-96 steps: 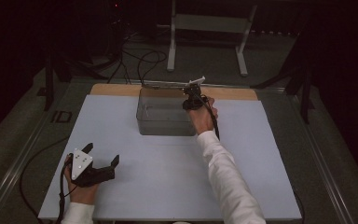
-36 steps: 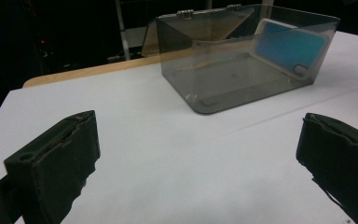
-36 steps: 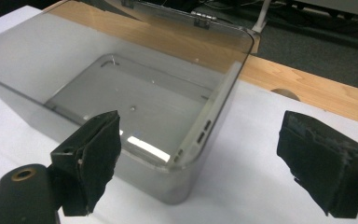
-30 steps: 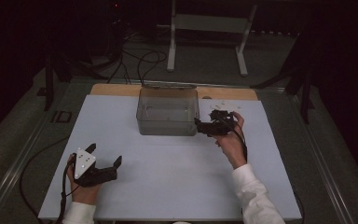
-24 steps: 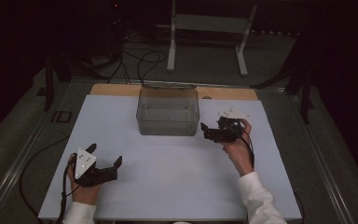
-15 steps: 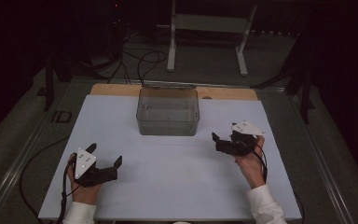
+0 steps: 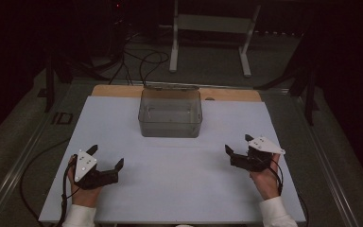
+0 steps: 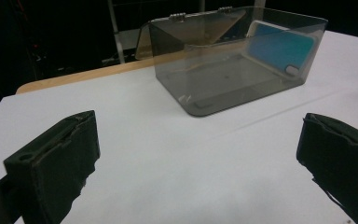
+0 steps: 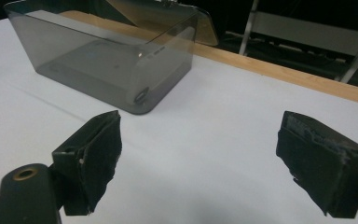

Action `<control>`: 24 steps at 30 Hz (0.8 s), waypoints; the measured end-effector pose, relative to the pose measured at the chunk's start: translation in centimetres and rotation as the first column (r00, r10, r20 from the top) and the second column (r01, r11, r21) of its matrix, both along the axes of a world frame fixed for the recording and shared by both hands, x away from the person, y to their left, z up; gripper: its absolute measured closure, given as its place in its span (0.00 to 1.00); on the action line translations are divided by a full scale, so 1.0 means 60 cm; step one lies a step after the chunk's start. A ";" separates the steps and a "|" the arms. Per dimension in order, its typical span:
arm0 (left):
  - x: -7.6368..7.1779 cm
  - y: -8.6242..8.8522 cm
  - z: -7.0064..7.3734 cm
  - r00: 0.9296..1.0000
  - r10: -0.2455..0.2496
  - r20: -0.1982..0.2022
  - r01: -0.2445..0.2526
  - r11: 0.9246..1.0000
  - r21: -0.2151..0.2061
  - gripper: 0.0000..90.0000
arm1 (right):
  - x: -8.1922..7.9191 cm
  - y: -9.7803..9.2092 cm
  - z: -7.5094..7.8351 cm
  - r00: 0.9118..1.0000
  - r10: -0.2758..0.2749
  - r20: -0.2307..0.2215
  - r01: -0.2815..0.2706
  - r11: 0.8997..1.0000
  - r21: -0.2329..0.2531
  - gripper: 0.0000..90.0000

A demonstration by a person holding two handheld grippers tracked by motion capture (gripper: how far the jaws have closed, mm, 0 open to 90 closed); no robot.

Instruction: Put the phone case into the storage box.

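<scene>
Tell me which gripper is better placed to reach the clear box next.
Right, marginally. The right gripper sits a little nearer the clear box than the left gripper. Both are open, empty, low on the white tabletop; neither touches the box.

The high view is looking forward and down from above the person's side, taking in the whole white table [image 7: 179, 189]; both gripper views are sitting low and close, facing the smoky box [image 8: 233, 56] [image 9: 116, 60] from opposite sides, sharing it.
</scene>
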State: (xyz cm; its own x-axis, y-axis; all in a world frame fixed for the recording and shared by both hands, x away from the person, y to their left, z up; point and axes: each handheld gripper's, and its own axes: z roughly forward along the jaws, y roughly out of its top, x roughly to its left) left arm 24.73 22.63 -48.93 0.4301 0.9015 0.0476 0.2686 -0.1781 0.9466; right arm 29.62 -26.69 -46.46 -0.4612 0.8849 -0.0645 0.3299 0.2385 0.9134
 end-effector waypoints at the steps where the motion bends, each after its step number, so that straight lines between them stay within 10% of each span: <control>1: 0.000 0.000 0.000 1.000 -0.002 0.001 0.002 1.000 0.000 0.00 | -0.004 -0.003 -0.002 1.000 -0.004 0.004 0.004 1.000 0.007 0.16; 24: -0.002 0.005 0.000 1.000 -0.014 0.007 0.013 1.000 0.007 0.00 | -0.056 -0.037 -0.042 0.998 0.001 0.068 -0.005 0.998 0.061 0.15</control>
